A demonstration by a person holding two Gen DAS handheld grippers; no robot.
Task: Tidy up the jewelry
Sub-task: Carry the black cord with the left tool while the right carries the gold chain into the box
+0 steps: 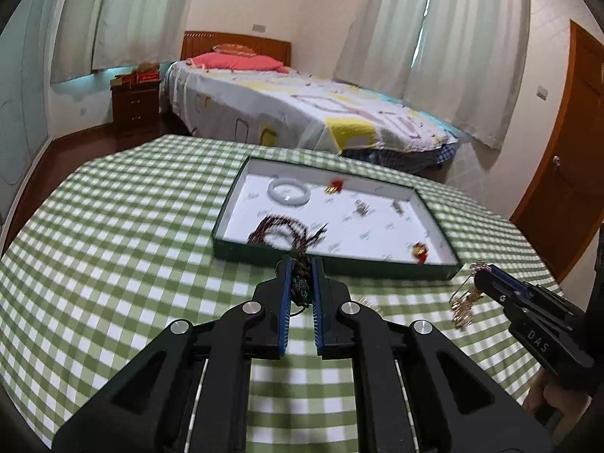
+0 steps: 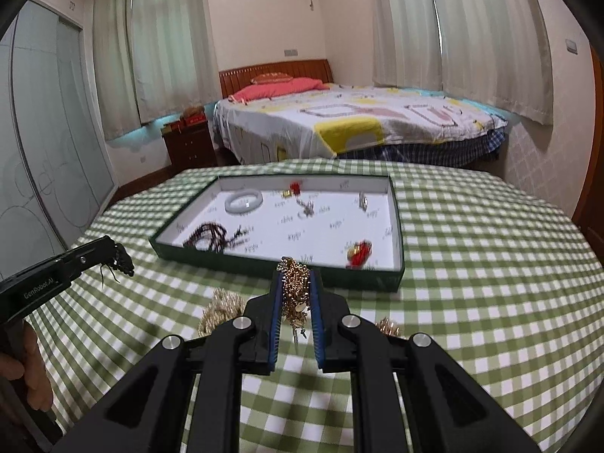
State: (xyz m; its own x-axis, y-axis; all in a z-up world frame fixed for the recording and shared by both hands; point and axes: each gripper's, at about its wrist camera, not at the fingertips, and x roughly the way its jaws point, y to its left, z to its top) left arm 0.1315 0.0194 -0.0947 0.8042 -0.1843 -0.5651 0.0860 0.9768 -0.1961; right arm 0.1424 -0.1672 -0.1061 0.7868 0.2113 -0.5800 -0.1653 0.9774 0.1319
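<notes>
A dark green tray [image 1: 332, 264] [image 2: 396, 226] with a white floor lies on the checked table. In it are a pale bangle [image 1: 289, 191] [image 2: 244, 201], a dark bead string [image 1: 281, 230] [image 2: 209, 236], red-and-gold pieces [image 1: 419, 252] [image 2: 359, 252] and small silver pieces [image 2: 306, 209]. My left gripper [image 1: 301, 264] [image 2: 117, 255] is shut on a dark beaded piece [image 1: 301, 277], held above the table just before the tray's near wall. My right gripper [image 2: 294, 270] [image 1: 476, 271] is shut on a gold chain [image 2: 295, 290] [image 1: 465, 302], which dangles before the tray.
A gold chain heap [image 2: 221, 309] and a small gold piece [image 2: 389, 326] lie on the green checked tablecloth [image 2: 490, 283] under my right gripper. A bed [image 1: 302, 109] stands beyond the table, with a nightstand [image 1: 136, 107] beside it and a door [image 1: 566, 151] at right.
</notes>
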